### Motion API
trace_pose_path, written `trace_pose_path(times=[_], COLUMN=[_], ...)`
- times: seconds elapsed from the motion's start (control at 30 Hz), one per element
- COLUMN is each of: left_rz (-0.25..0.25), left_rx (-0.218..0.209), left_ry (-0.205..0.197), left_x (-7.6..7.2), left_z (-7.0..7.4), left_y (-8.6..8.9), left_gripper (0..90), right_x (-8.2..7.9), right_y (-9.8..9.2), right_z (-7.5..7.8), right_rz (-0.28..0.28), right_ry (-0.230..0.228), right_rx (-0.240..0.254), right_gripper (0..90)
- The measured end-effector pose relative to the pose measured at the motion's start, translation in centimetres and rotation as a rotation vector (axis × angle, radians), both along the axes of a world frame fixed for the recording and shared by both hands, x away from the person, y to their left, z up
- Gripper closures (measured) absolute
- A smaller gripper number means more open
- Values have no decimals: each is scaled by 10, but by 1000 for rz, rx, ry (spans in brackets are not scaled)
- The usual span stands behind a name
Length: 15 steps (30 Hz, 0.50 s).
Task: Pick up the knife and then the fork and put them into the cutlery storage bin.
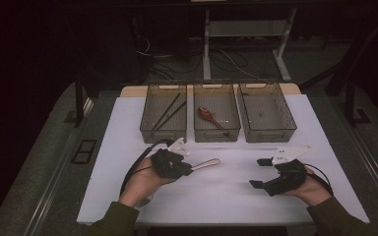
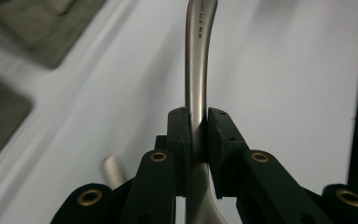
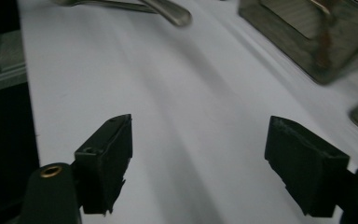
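Two grippers over the white table point(image 1: 216, 196) right now. Left gripper point(image 1: 189, 168) has its jaws clamped on a metal utensil handle point(image 2: 196, 84), which sticks out toward the right, held just off the tabletop. Right gripper point(image 1: 259, 172) is spread wide with nothing in it. Three mesh bins sit behind: chopsticks point(image 1: 169, 112) in the left one, a reddish spoon point(image 1: 211, 118) in the middle.

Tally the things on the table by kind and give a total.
Mesh baskets: 3
Black chopsticks: 2
Red spoon: 1
Metal utensil handle clamped in the left tongs: 1
Total: 7
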<state>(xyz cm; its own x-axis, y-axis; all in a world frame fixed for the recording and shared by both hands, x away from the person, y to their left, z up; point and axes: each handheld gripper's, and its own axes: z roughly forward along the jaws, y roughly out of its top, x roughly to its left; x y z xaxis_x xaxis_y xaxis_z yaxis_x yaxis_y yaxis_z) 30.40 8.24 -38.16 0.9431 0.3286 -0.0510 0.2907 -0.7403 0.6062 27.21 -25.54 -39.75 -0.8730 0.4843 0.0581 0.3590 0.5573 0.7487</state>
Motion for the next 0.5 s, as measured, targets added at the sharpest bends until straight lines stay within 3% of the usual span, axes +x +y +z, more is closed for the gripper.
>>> trace_pose_path(times=[0.2, 0.4, 0.43, 0.5], left_rz=[-143, -241, -247, -279], left_rx=[11, 22, 17, 38], left_ry=[6, -2, -3, -18], left_x=[-6, -11, -12, -11], left_z=[-2, -2, -2, -1], left_y=[-36, -63, -66, -70], left_gripper=[792, 792, 792, 792], right_x=[5, 9, 11, 11], right_y=[28, 52, 54, 60], right_z=[7, 5, 3, 1], right_rz=[127, 230, 263, 289], right_ry=[8, 16, -5, 5], right_rx=[-53, -98, -121, -136], right_gripper=[337, 486, 515, 552])
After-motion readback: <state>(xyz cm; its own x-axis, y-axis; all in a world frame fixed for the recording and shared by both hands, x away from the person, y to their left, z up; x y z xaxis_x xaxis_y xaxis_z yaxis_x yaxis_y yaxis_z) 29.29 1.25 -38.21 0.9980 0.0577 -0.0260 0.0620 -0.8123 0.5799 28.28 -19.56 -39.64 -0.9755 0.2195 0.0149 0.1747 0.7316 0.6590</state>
